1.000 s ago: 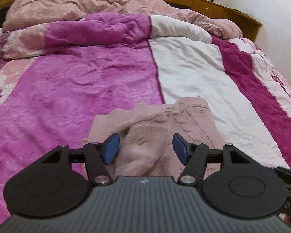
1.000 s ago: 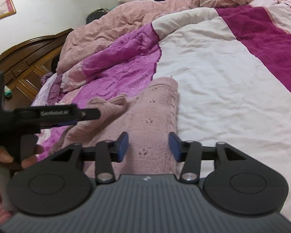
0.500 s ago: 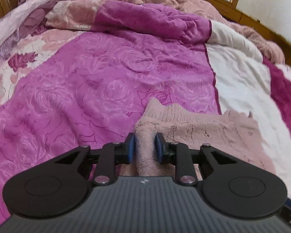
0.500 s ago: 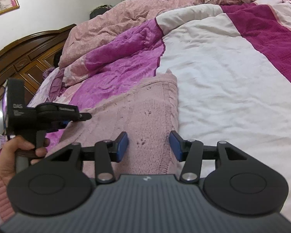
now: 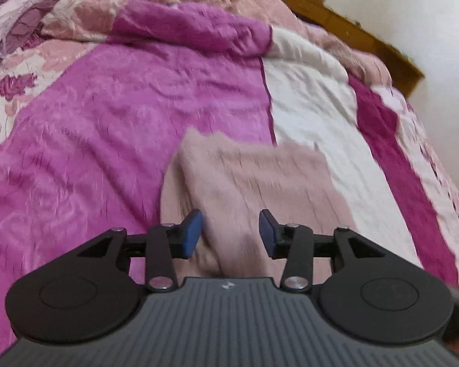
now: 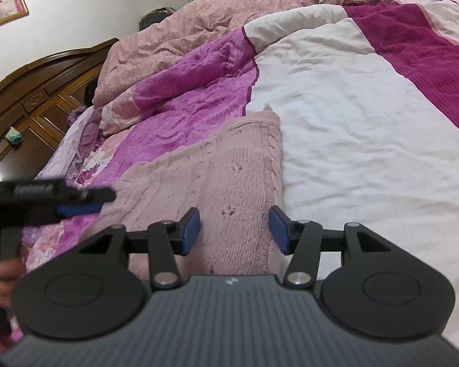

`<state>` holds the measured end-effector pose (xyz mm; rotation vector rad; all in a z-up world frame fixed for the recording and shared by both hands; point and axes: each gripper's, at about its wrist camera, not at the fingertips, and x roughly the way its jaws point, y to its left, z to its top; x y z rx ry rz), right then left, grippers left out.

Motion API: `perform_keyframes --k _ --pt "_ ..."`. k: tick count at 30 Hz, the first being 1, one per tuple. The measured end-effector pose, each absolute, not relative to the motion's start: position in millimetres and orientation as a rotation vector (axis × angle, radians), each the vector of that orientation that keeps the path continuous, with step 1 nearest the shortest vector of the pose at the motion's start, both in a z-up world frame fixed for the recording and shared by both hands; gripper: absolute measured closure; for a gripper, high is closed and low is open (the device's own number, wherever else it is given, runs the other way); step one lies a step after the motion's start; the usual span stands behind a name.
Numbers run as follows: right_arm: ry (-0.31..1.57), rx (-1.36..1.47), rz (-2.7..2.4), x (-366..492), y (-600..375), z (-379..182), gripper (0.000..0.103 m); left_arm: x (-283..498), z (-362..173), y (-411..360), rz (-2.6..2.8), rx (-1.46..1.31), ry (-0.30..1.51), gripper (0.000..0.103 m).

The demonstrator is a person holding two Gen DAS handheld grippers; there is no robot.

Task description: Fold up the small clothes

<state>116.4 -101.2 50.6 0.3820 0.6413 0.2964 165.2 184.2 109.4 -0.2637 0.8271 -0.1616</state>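
On the bed (image 6: 352,116), a dusty-pink knitted sweater (image 6: 229,177) lies flat across the seam where the magenta quilt panel meets the white one. Seen from the left wrist, the sweater (image 5: 254,177) fills the centre and reaches toward 12 o'clock, blurred by motion. The left gripper (image 5: 231,234) hangs over its near edge with jaws spread apart, nothing between the blue pads (image 5: 191,234). The right gripper (image 6: 234,229) likewise sits over the sweater's near part, jaws spread wide and pinching nothing. From the right wrist, the left gripper (image 6: 76,197) shows blurred at 9 o'clock, at the sweater's left edge. A crumpled pink duvet (image 6: 192,33) lies toward 11 o'clock, beside the wooden headboard (image 6: 39,91).
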Motion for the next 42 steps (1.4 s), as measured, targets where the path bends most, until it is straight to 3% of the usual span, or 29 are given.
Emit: perform_keyframes --k 15,17,18,19,23,26,32,35,37,42 --pt "0.653 0.376 0.283 97 -101 53 0.049 127 91 160 -0.302 -0.073 0.878 0.053" --pt "0.649 0.368 0.285 96 -101 55 0.049 135 82 168 -0.266 -0.157 0.883 0.061" --pt "0.648 0.365 0.286 96 -101 56 0.049 136 82 171 -0.241 -0.192 0.873 0.081" --pt "0.647 0.363 0.285 96 -101 57 0.049 136 86 172 -0.228 -0.205 0.859 0.085" --pt "0.633 0.353 0.291 95 -97 62 0.049 115 117 169 -0.136 -0.090 0.763 0.087" --pt "0.644 0.349 0.316 98 -89 59 0.049 111 103 181 -0.104 -0.083 0.842 0.087" --pt "0.662 0.262 0.321 96 -74 47 0.049 108 86 197 -0.067 -0.164 0.880 0.079" --pt "0.667 0.286 0.321 99 -80 49 0.049 112 97 197 -0.069 -0.176 0.850 0.065" --pt "0.673 0.326 0.316 102 -87 48 0.049 123 102 194 -0.047 -0.181 0.826 0.050" --pt "0.672 0.348 0.320 104 -90 48 0.048 145 98 192 -0.026 -0.246 0.809 0.046"
